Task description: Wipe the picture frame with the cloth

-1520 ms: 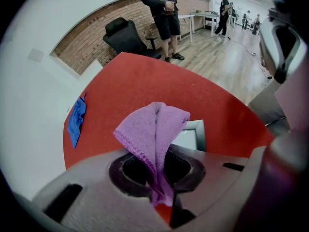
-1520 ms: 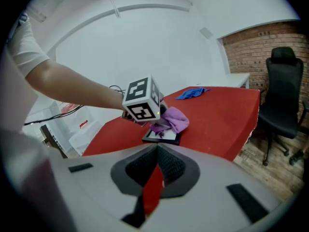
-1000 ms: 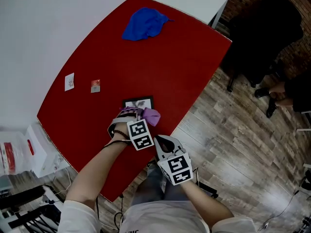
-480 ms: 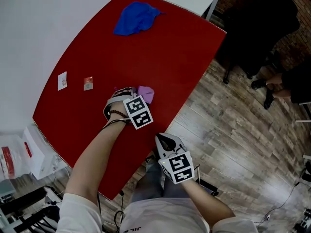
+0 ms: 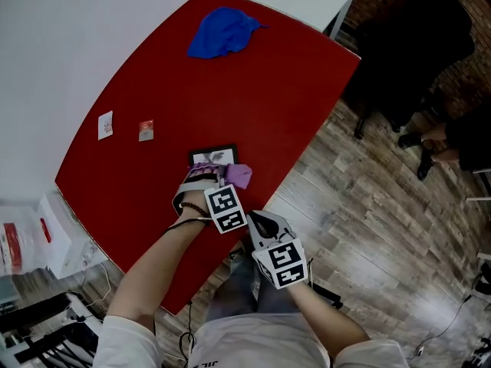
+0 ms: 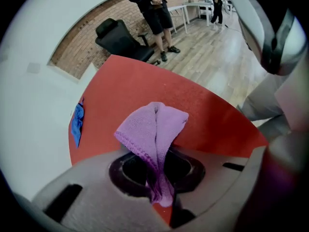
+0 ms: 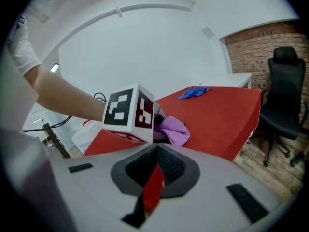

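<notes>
Seen from the head camera, the right gripper sits lowest, in the lower centre of the frame, just off the near edge of a red worktop. In its own view its jaws are closed together with nothing between them; only a thin sliver of red shows through the seam. Just above it and to the left, the left gripper rests over the worktop with its marker cube facing up. Its jaws are clamped on a purple cloth, which sticks out ahead of them in a folded bunch. The cloth lies at the lower right edge of the picture frame, a small dark-rimmed frame lying flat on the worktop in the middle of the head view; whether cloth and frame touch cannot be told. Further left lie two small cards, side by side and well apart from the frame. At the far end of the worktop, in the upper centre, lies a crumpled blue cloth. Beyond the worktop, at the upper right, a black office chair stands on a wooden floor, with a person at the right edge.
</notes>
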`<state>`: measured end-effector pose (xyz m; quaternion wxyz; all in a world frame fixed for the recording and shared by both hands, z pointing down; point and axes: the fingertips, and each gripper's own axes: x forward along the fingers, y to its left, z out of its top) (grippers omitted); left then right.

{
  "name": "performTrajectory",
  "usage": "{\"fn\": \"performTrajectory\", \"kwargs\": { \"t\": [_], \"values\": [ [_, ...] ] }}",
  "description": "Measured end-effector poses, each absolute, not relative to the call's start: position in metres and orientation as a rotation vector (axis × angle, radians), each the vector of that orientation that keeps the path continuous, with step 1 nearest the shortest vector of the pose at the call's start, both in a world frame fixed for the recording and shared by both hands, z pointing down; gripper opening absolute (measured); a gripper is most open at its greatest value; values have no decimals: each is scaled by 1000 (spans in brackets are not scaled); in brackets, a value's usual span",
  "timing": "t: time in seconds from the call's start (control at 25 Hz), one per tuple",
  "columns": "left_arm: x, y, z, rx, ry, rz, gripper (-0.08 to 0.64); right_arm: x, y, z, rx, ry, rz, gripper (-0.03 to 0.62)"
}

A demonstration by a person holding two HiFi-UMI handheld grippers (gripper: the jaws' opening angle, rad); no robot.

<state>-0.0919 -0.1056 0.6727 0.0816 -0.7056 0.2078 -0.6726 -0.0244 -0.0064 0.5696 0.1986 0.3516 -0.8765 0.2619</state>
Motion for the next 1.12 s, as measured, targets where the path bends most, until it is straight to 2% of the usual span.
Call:
{"fn": "performTrajectory", "kwargs": {
  "t": [0.36, 0.56, 0.8, 0.92, 1.12],
  "values": [
    [-114, -101, 604, -2509, 1261, -1557, 63, -17, -6, 556, 980, -2447, 678, 5],
    [-125, -47, 543, -2767, 1705, -1083, 63, -17, -7, 527, 985, -2479, 656, 5],
    [-135, 36, 473, -2801, 2194, -507, 63, -13, 17, 490, 980, -2486, 606, 5],
    [-138, 60, 456, -2743, 2290, -394, 63, -13, 30, 479, 979, -2480, 589, 5],
    [-148, 87, 436, -2677, 2308, -370, 63, -23, 54, 460, 974, -2509, 550, 5]
  ]
}}
